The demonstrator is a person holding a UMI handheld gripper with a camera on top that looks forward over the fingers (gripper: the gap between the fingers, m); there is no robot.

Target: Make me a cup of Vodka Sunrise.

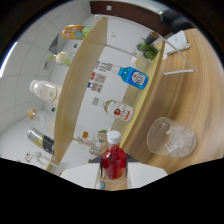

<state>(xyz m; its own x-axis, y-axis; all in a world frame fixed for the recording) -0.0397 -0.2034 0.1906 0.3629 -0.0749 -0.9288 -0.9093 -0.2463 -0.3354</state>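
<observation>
A small bottle of red syrup (114, 161) with a white cap stands between my fingers, and my gripper (114, 173) is shut on its body. The bottle stays straight along the fingers while the whole room looks tilted around it. Just beyond the bottle, to the right, a clear glass (170, 136) holding ice cubes sits on the wooden counter (192, 95). The fingers themselves are mostly hidden; only pale parts show beside the bottle.
A wooden shelf board (82, 75) runs past the bottle, against a white wall. A blue-labelled bottle (134, 76) and a clear red-labelled bottle (119, 110) are on the near side. More bottles (45, 90) and an orange one (75, 31) stand beyond. A green plant (147, 49) is further off.
</observation>
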